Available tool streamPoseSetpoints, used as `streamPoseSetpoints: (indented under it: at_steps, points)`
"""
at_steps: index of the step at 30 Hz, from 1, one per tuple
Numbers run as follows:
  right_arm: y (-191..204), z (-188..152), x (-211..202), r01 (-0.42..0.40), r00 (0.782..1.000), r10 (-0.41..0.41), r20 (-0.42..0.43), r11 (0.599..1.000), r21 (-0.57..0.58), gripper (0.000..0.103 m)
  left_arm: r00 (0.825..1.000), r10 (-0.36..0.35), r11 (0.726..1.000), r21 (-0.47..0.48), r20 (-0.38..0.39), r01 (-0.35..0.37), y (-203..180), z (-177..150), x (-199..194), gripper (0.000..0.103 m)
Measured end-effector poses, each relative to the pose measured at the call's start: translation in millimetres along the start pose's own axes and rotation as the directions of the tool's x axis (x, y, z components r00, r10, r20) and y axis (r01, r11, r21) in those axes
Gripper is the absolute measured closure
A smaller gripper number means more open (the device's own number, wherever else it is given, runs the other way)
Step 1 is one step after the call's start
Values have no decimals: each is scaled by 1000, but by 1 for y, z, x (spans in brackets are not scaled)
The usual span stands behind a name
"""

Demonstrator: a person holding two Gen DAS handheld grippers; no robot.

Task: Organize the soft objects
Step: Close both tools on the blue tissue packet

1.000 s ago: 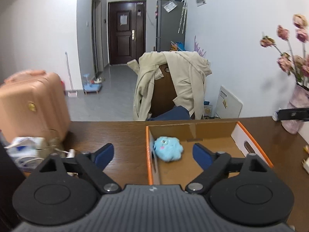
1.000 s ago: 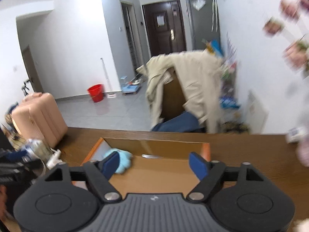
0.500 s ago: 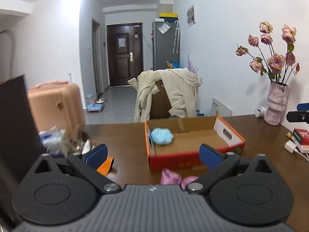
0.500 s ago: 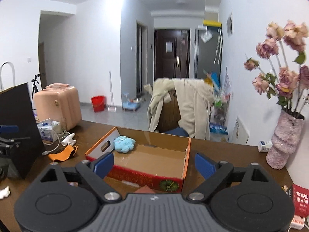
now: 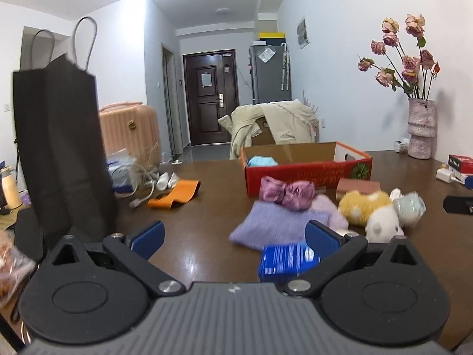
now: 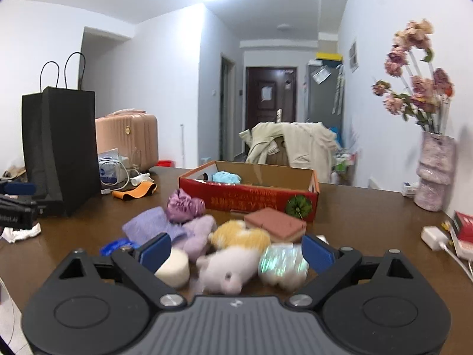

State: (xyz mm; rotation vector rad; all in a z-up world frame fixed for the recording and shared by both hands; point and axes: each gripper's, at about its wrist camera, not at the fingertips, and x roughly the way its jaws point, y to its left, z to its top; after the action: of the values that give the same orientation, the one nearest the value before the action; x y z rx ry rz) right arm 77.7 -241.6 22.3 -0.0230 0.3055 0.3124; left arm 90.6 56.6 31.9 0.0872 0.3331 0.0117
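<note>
Nearest on the dark wooden worktop (image 6: 369,224), both tongs hang empty: left tongs (image 5: 233,238) wide apart, right tongs (image 6: 236,250) opening over a white plush toy (image 6: 227,269). Beyond lie a lilac knitted cloth (image 5: 272,224), then the red cardboard box (image 6: 251,199) holding a light-blue fluffy toy (image 6: 226,177).

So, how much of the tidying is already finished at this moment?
Done: only the blue plush lies in the red box. In hand: nothing; the left gripper is open and the right gripper is opening, empty. Left: the pile before the box, such as the white plush and purple cloth.
</note>
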Motion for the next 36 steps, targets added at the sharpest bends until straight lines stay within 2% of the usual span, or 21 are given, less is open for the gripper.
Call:
streamPoseSetpoints:
  at_steps: [3, 5, 11, 15, 18, 20, 22, 23, 24, 25, 27, 29, 32, 36]
  points:
    - [4, -13, 0, -20, 999, 21, -42, 1000, 20, 6, 998, -45, 999, -11, -37, 44, 0, -7, 5, 0]
    - [5, -14, 4, -5, 998, 7, -70, 1000, 29, 6, 997, -64, 998, -9, -44, 64, -1, -7, 12, 0]
    - [10, -16, 19, -34, 997, 40, -68, 995, 97, 8, 986, -134, 990, -57, -97, 129, -3, -14, 37, 0]
    - [17, -15, 38, -80, 991, 90, -94, 991, 111, 17, 969, -215, 975, -86, -120, 206, -8, -20, 54, 0]
    - [24, -14, 54, -127, 982, 143, -121, 983, 133, 34, 963, -231, 968, -128, -140, 214, -2, -21, 71, 0]
    - [25, -13, 70, -175, 967, 210, -146, 959, 225, 42, 954, -257, 958, -171, -157, 230, 7, -21, 83, 1]
    - [25, -15, 88, -223, 943, 289, -163, 916, 335, 54, 942, -295, 942, -216, -160, 258, 20, -21, 94, 11]
    - [28, -16, 99, -241, 930, 323, -174, 896, 373, 58, 937, -306, 936, -233, -169, 263, 25, -21, 101, 23]
    - [32, -16, 108, -250, 922, 340, -183, 886, 390, 63, 930, -321, 930, -249, -182, 272, 30, -21, 108, 35]
    - [38, -16, 116, -251, 917, 349, -194, 882, 399, 68, 919, -341, 920, -273, -198, 282, 35, -22, 116, 39]
    - [50, -15, 131, -254, 908, 363, -210, 875, 411, 72, 896, -378, 898, -327, -233, 294, 43, -24, 131, 54]
    - [60, -13, 143, -265, 902, 377, -211, 868, 420, 74, 873, -422, 874, -368, -245, 319, 48, -27, 140, 63]
    - [68, -16, 154, -263, 896, 386, -222, 861, 435, 75, 849, -475, 840, -406, -233, 359, 52, -30, 141, 73]
    - [64, -23, 158, -234, 893, 386, -232, 838, 493, 75, 846, -481, 836, -411, -232, 363, 50, -33, 134, 75]
